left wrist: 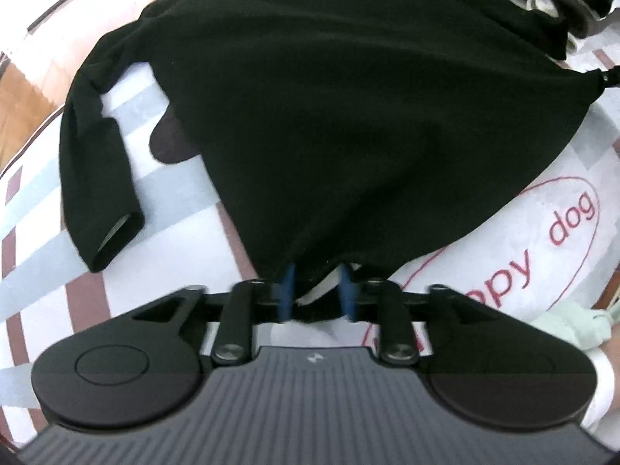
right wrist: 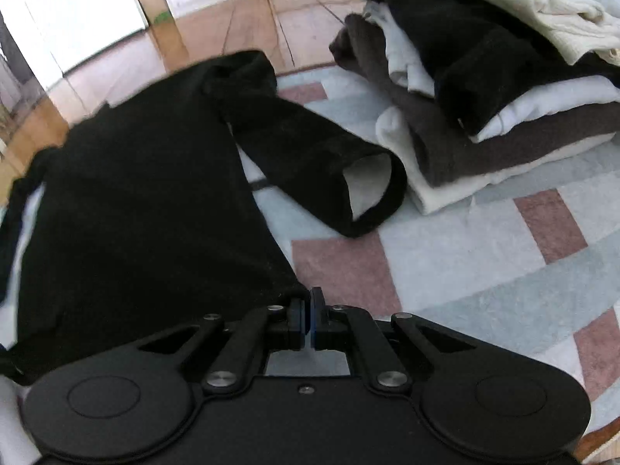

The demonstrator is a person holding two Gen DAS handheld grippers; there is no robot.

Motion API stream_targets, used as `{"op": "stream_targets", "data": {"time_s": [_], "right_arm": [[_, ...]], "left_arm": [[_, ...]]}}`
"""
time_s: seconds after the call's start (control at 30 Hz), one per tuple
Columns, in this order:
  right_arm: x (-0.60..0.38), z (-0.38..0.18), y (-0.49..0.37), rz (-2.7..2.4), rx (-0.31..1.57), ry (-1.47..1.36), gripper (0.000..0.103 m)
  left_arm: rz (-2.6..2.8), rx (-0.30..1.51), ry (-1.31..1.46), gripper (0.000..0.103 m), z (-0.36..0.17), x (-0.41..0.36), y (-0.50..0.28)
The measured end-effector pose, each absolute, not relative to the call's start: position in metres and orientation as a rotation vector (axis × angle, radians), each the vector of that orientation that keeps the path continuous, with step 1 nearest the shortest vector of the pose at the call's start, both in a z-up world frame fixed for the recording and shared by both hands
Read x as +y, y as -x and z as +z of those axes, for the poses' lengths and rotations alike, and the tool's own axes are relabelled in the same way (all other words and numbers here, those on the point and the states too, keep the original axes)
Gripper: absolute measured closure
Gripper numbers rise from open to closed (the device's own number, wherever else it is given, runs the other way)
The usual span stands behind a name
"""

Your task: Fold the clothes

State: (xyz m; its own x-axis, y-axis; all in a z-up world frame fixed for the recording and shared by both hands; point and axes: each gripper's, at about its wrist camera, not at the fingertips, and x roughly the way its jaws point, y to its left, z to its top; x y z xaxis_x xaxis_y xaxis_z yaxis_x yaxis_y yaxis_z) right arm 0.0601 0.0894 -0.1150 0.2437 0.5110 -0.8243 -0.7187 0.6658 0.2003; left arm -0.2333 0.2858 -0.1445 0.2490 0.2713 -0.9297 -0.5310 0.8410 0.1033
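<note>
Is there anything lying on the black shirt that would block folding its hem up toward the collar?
Nothing visible. Both the left gripper and the right gripper already pinch the black shirt at its hem, and its body is bare. The stack of folded clothes sits off to the right, beyond the sleeve.

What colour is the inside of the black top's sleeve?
The sleeve is white inside; the right wrist view shows it best.

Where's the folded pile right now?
Right wrist view, upper right: the folded pile sits on the patterned blanket, just beyond the black garment's open sleeve cuff.
</note>
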Motion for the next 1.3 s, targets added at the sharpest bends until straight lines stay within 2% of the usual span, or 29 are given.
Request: {"op": "stream_targets", "data": {"time_s": [0.03, 0.23, 0.43, 0.57, 0.7, 0.73, 0.8, 0.83, 0.87, 0.9, 1.13, 1.3], "right_arm": [[0.089, -0.112, -0.060, 0.855, 1.016, 0.227, 0.100], [0.086, -0.099, -0.057, 0.878, 0.962, 0.164, 0.099], [0.091, -0.092, -0.059, 0.876, 0.865, 0.175, 0.099], [0.094, -0.098, -0.064, 0.871, 0.878, 0.165, 0.099], [0.099, -0.101, -0.070, 0.867, 0.869, 0.155, 0.099], [0.101, -0.102, -0.070, 0.863, 0.861, 0.166, 0.099], [0.105, -0.105, -0.071, 0.861, 0.848, 0.186, 0.099], [0.106, -0.107, -0.071, 0.861, 0.845, 0.192, 0.099], [0.105, -0.108, -0.072, 0.868, 0.850, 0.187, 0.099], [0.103, -0.108, -0.072, 0.889, 0.856, 0.176, 0.099], [0.051, -0.071, -0.035, 1.100, 0.867, 0.214, 0.100], [0.042, -0.066, -0.029, 1.206, 0.919, 0.134, 0.100]], "left_arm": [[0.559, 1.205, 0.233, 0.041, -0.145, 0.288, 0.232], [0.456, 1.109, 0.236, 0.041, -0.129, 0.285, 0.246], [0.378, 1.153, 0.293, 0.041, -0.144, 0.287, 0.252], [0.396, 1.185, 0.268, 0.040, -0.155, 0.288, 0.250], [0.479, 1.223, 0.264, 0.031, -0.175, 0.301, 0.245], [0.501, 1.205, 0.309, 0.025, -0.177, 0.309, 0.247], [0.535, 1.157, 0.394, 0.031, -0.177, 0.319, 0.252], [0.551, 1.146, 0.404, 0.052, -0.176, 0.322, 0.253], [0.568, 1.144, 0.391, 0.083, -0.175, 0.323, 0.253], [0.573, 1.132, 0.397, 0.099, -0.170, 0.324, 0.253], [0.720, 0.945, 0.489, 0.101, -0.076, 0.326, 0.308], [0.804, 0.994, 0.537, 0.101, -0.105, 0.332, 0.322]]}}
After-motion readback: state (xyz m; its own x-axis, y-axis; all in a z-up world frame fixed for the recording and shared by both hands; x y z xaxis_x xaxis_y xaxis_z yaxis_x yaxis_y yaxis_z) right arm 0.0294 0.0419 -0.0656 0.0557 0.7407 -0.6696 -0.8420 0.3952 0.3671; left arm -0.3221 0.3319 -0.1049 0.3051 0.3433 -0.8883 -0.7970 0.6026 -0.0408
